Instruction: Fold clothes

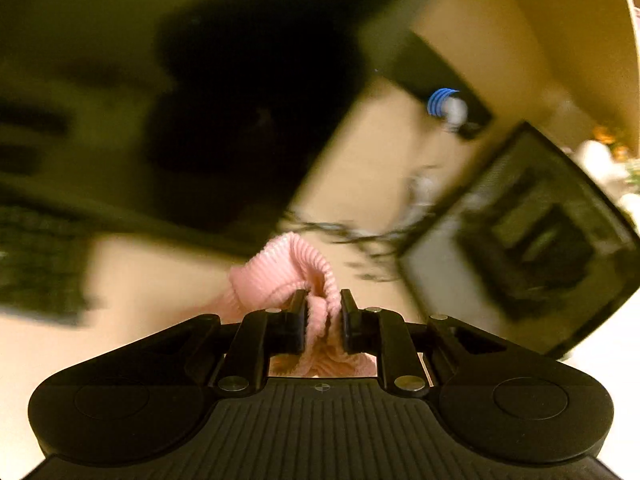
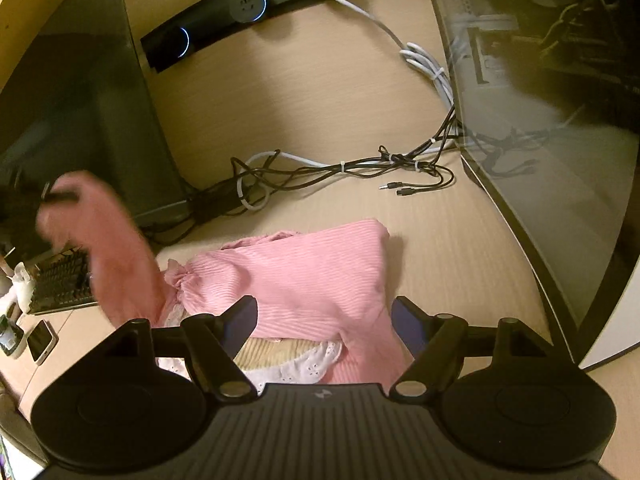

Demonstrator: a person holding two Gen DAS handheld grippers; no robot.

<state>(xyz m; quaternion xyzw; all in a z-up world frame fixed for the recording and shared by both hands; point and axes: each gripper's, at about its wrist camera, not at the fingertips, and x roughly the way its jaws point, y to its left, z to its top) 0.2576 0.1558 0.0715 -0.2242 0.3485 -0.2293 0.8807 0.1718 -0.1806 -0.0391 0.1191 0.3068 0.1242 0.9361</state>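
Observation:
A pink ribbed garment (image 2: 304,272) with a white lace trim lies on the light wooden desk (image 2: 312,92). My left gripper (image 1: 323,312) is shut on a bunched pink sleeve (image 1: 288,268) and holds it off the desk. In the right wrist view that raised sleeve (image 2: 108,248) is a blurred pink strip at the left, with the left gripper (image 2: 60,196) dark at its top end. My right gripper (image 2: 324,320) stands open just above the garment's near part, and nothing is pinched between its fingers.
A tangle of black and white cables (image 2: 340,168) lies behind the garment. A dark monitor (image 2: 80,112) stands at the left and a glass-sided computer case (image 2: 540,112) at the right. A black power strip (image 2: 248,8) runs along the back. A keyboard (image 2: 60,280) and a phone (image 2: 40,340) lie at the left.

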